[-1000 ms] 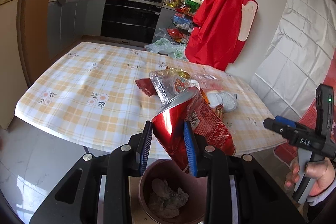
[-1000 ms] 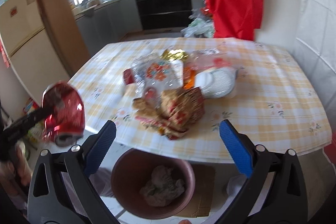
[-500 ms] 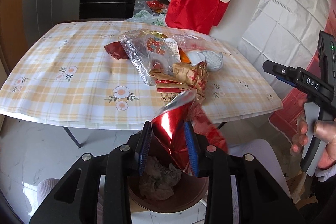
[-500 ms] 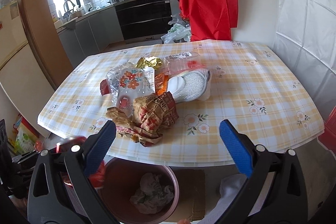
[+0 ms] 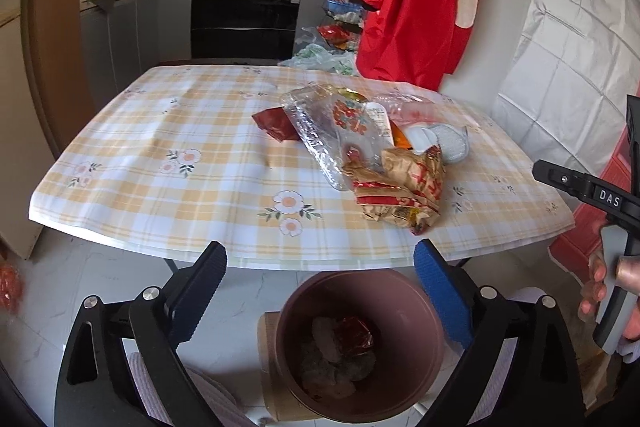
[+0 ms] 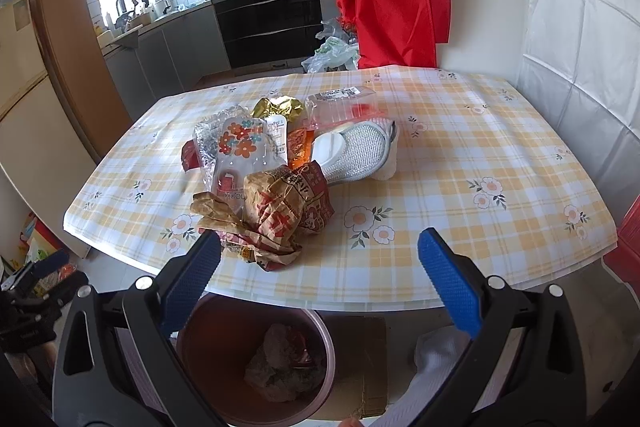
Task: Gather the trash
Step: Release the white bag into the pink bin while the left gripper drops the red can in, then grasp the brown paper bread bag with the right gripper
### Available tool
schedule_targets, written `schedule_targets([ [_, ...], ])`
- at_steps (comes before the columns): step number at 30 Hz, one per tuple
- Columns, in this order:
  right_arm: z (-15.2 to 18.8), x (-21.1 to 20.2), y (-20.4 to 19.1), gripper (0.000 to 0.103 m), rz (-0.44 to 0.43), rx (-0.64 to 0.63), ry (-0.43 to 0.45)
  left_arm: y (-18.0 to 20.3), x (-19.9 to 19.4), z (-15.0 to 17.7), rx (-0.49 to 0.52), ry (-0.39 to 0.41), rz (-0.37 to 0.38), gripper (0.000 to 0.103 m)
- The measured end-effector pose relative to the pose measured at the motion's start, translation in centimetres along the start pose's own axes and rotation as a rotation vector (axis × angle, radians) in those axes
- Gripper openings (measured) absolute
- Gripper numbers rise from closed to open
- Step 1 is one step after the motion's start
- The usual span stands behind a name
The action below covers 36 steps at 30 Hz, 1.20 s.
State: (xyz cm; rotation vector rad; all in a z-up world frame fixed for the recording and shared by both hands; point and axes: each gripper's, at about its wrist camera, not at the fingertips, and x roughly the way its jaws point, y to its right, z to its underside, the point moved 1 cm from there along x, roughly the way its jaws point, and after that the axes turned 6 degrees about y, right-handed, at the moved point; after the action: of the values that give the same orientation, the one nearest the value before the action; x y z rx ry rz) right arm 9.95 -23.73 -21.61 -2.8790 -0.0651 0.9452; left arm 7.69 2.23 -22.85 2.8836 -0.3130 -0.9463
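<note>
The left gripper [image 5: 320, 291] hangs above the bin [image 5: 420, 355], its jaws opening wide with nothing between them. Inside the bin, a red foil wrapper [image 5: 354, 333] lies on crumpled paper [image 5: 328, 359]. The bin stands on the floor just below the near edge of the table [image 5: 180, 211]. The right gripper [image 6: 320, 279] is also spread apart and empty, over the same bin. On the checked tablecloth, a crumpled paper bag [image 6: 280, 211] lies nearest the edge. Behind it are clear plastic packaging [image 6: 236, 147], a gold wrapper [image 6: 278, 107] and a white slipper [image 6: 356, 151].
</note>
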Motion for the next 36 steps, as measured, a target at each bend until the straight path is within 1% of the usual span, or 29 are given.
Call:
schedule_targets([
  [5, 0.2, 0.4, 0.1, 0.097, 0.005, -0.002, -0.008, -1.9, -0.1, -0.5, -0.017, 0.026, -0.072, 0.095],
  [9, 0.4, 1.2, 0.1, 0.097, 0.014, -0.014, -0.018, -3.0, 0.1, -0.9, -0.030, 0.042, -0.114, 0.095],
  [12, 0.7, 2.1, 0.1, 0.097, 0.014, -0.015, -0.035, -3.6, 0.3, -1.0, -0.027, 0.051, -0.133, 0.095],
  [16, 1.0, 3.5, 0.0, 0.097, 0.015, -0.021, -0.060, -4.1, 1.1, -1.0, -0.005, 0.043, -0.157, 0.095],
  [24, 0.8, 7.3, -1.6, 0.097, -0.030, -0.058, -0.089, -4.8, 3.3, -1.0, 0.010, 0.019, -0.148, 0.095],
  [29, 0.0, 11.1, -3.2, 0.097, -0.053, -0.072, -0.099, -5.1, 4.9, -1.4, 0.039, 0.021, -0.158, 0.095],
  [33, -0.4, 14.5, -3.5, 0.097, -0.053, -0.036, -0.125, -5.2, 6.1, -2.1, 0.053, 0.024, -0.161, 0.094],
  [36, -0.4, 16.7, -3.4, 0.097, -0.052, 0.008, -0.148, -5.4, 7.0, -2.6, 0.056, 0.018, -0.155, 0.091],
])
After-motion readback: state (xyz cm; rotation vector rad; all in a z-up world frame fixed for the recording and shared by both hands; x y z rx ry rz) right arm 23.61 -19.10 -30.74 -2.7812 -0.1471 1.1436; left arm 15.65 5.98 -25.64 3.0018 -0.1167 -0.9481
